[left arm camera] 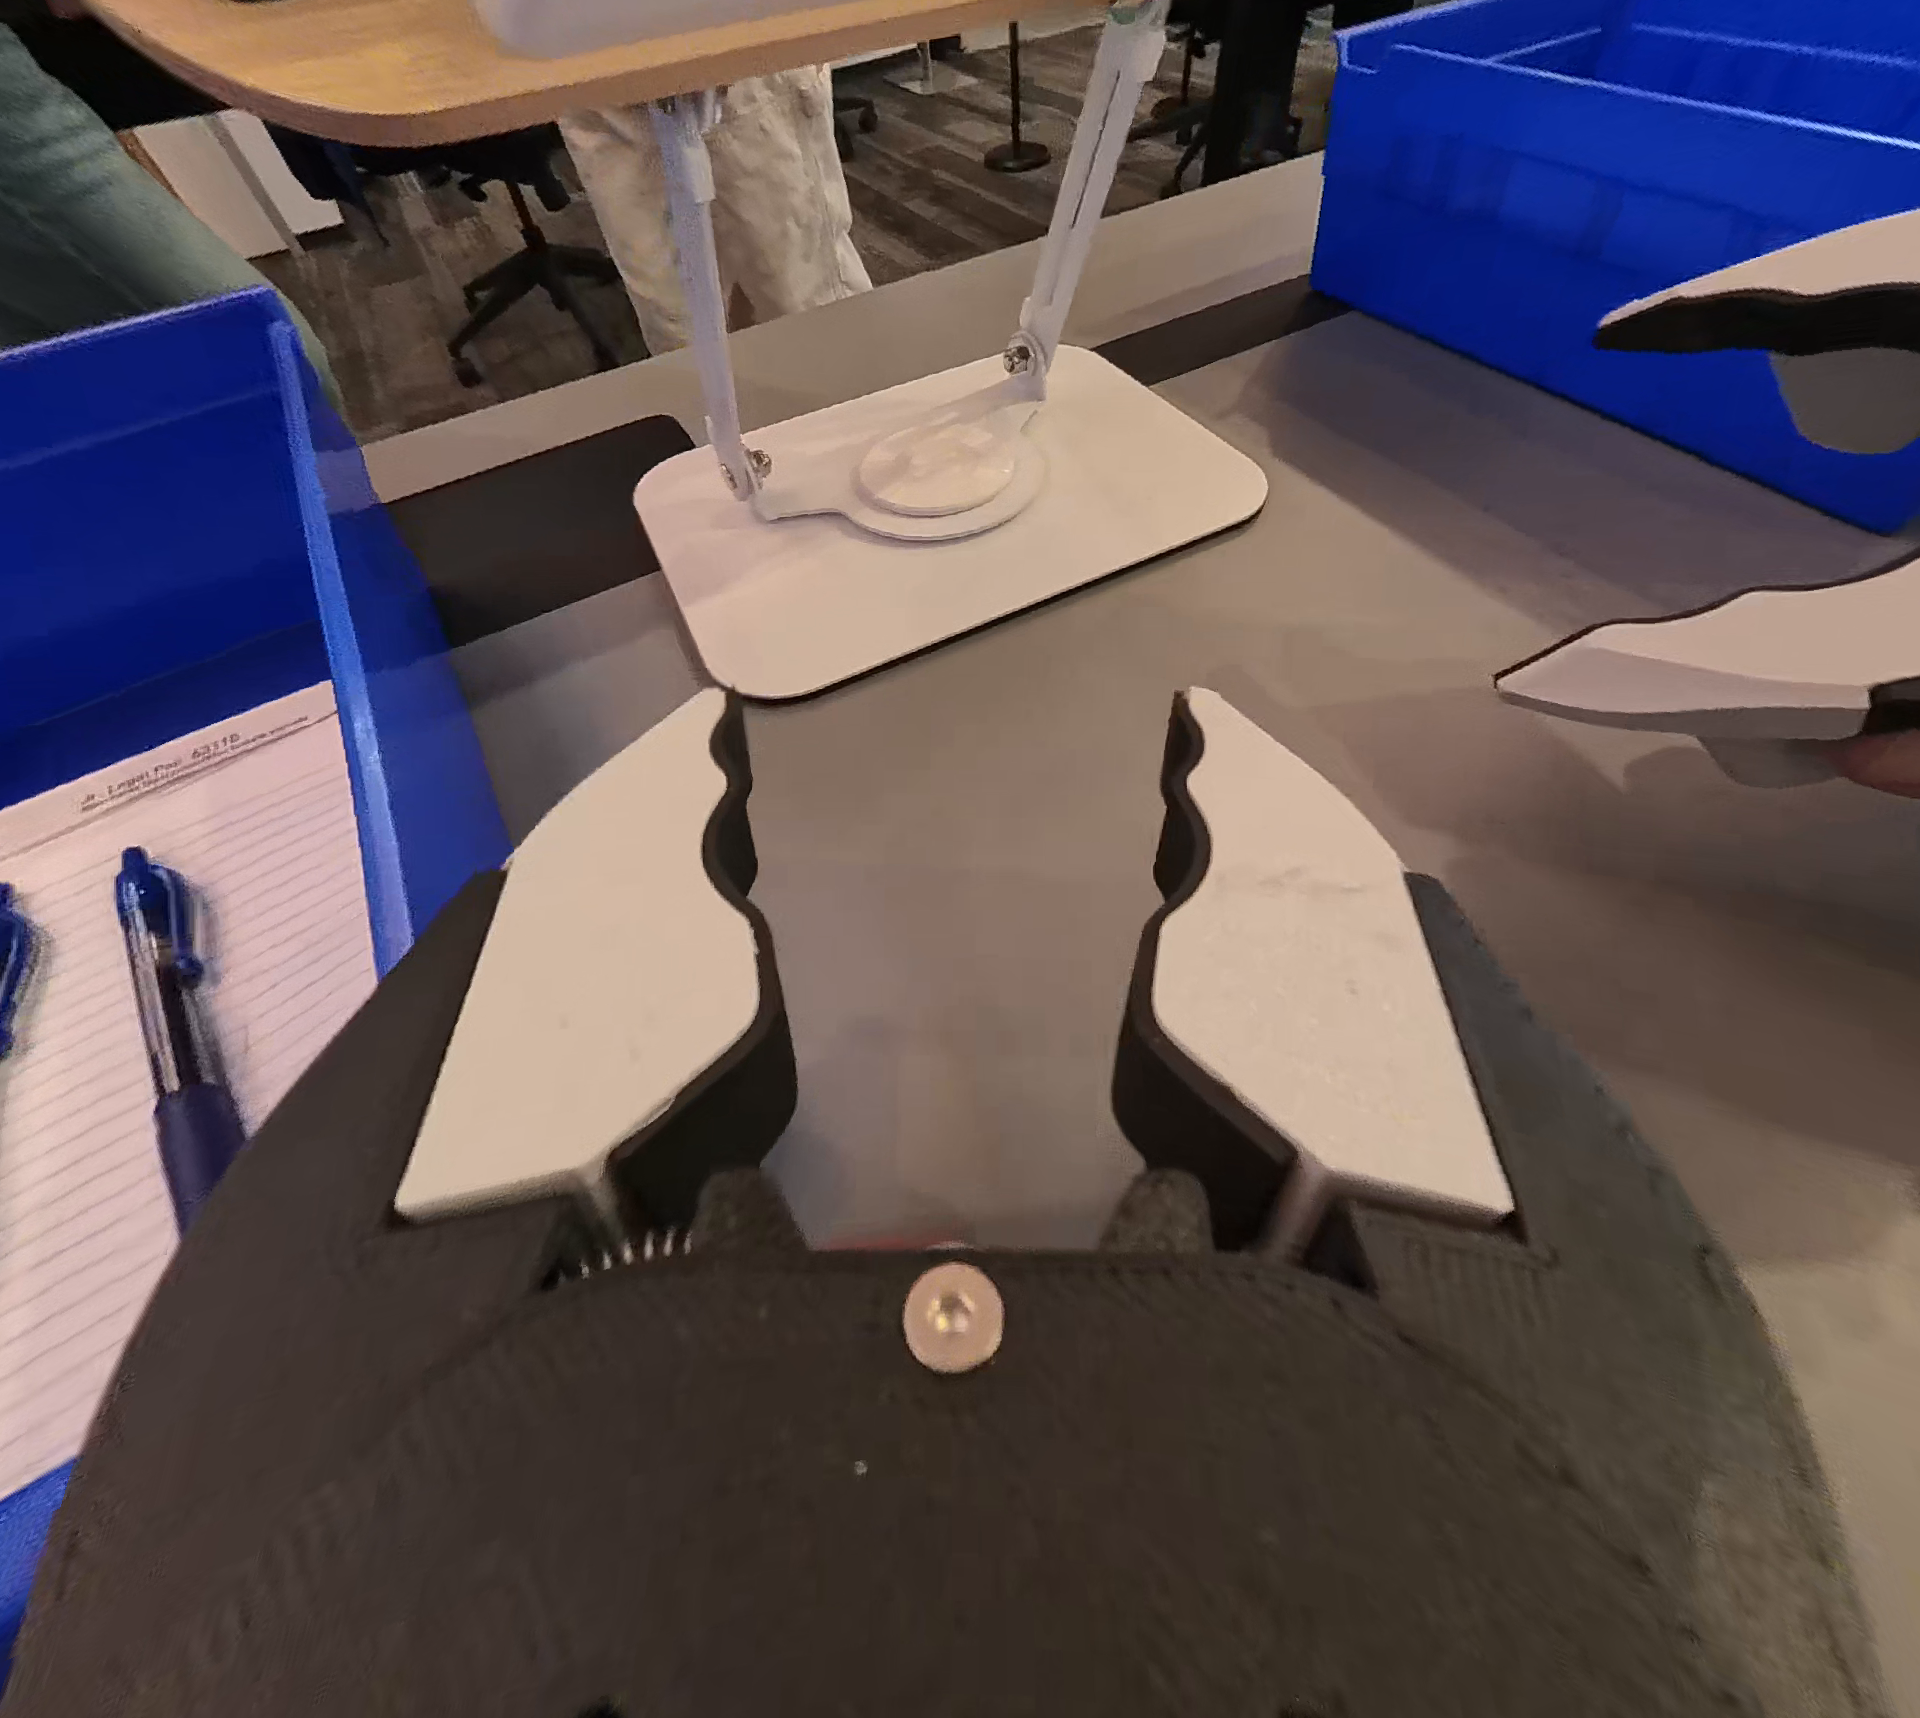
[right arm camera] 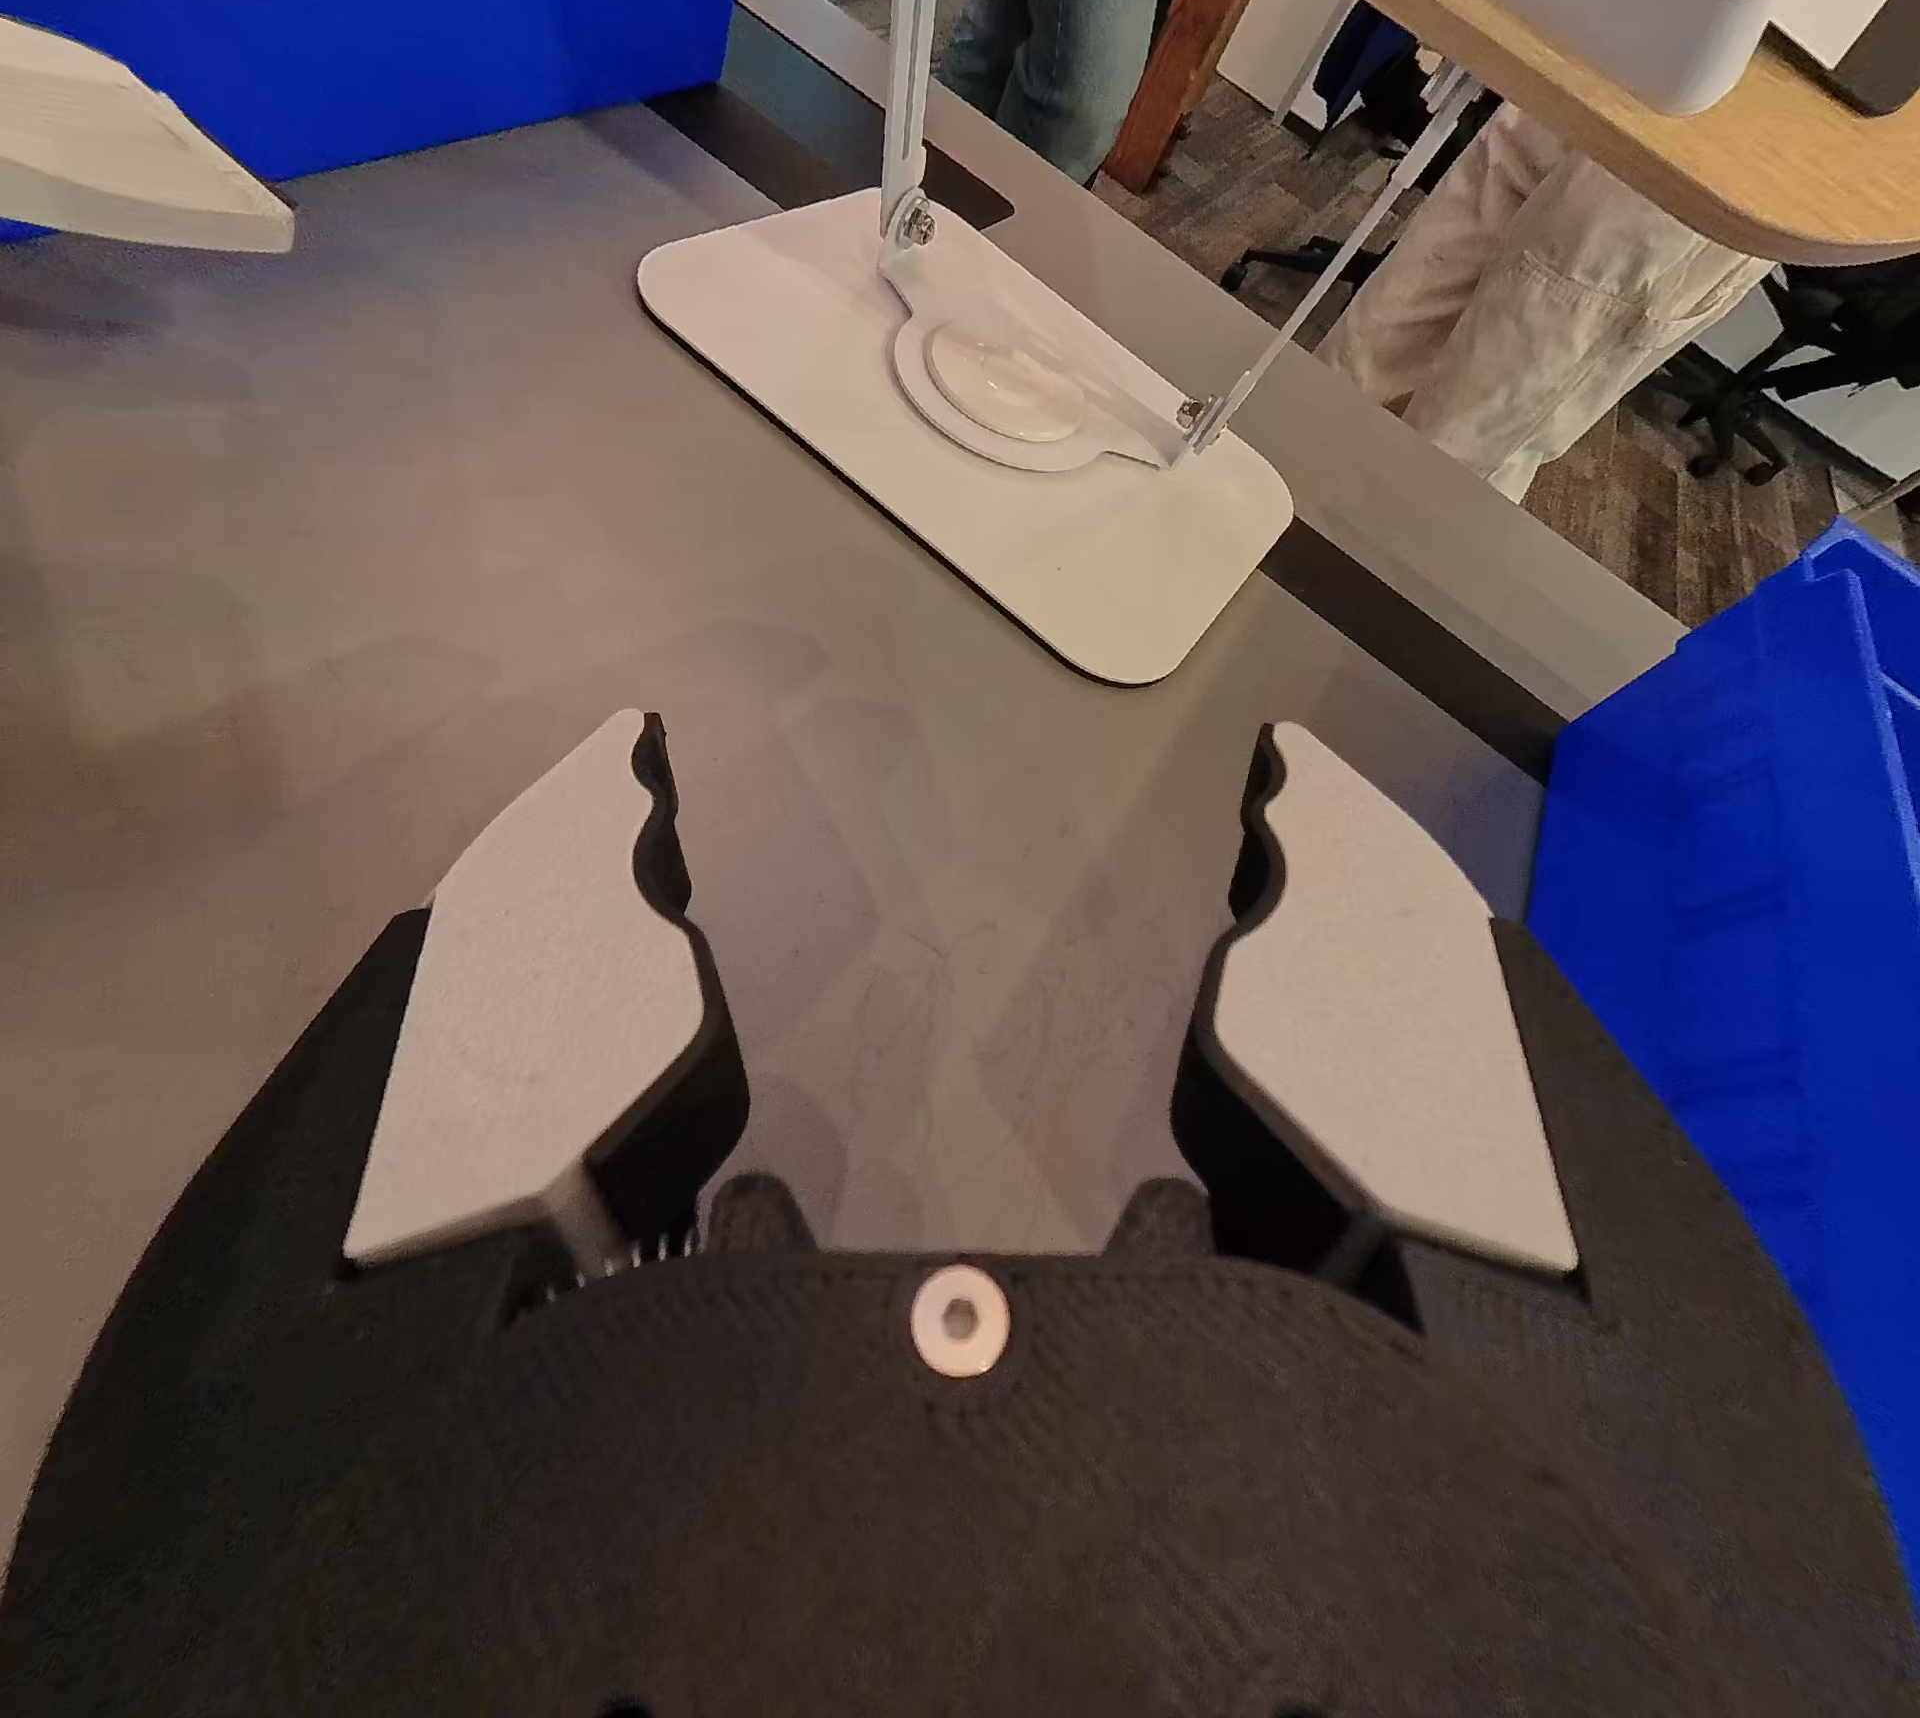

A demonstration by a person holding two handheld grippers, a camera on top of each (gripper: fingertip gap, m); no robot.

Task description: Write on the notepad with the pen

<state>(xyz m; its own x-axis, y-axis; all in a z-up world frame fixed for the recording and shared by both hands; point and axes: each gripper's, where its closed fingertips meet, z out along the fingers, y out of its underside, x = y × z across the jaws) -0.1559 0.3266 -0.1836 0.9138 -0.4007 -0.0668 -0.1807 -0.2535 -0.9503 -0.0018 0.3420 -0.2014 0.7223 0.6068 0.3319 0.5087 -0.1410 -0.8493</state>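
Observation:
A white lined notepad (left arm camera: 94, 1128) lies inside a blue bin (left arm camera: 208, 525) at the left of the left wrist view. A blue pen (left arm camera: 171, 1034) lies on the pad, and part of a second blue pen (left arm camera: 10, 962) shows at the frame's edge. My left gripper (left arm camera: 956, 707) is open and empty over the grey table, to the right of the bin. My right gripper (right arm camera: 961, 733) is open and empty over the table; it also shows at the right of the left wrist view (left arm camera: 1548, 505). The left gripper's fingers (right arm camera: 125, 141) show at the top left of the right wrist view.
A white stand base (left arm camera: 956, 525) sits on the grey table (left arm camera: 1351, 837) ahead of both grippers, holding a wooden board (left arm camera: 364, 47) with papers overhead. A second blue bin (left arm camera: 1621, 193) stands at the right. People's legs and office chairs are beyond the table edge.

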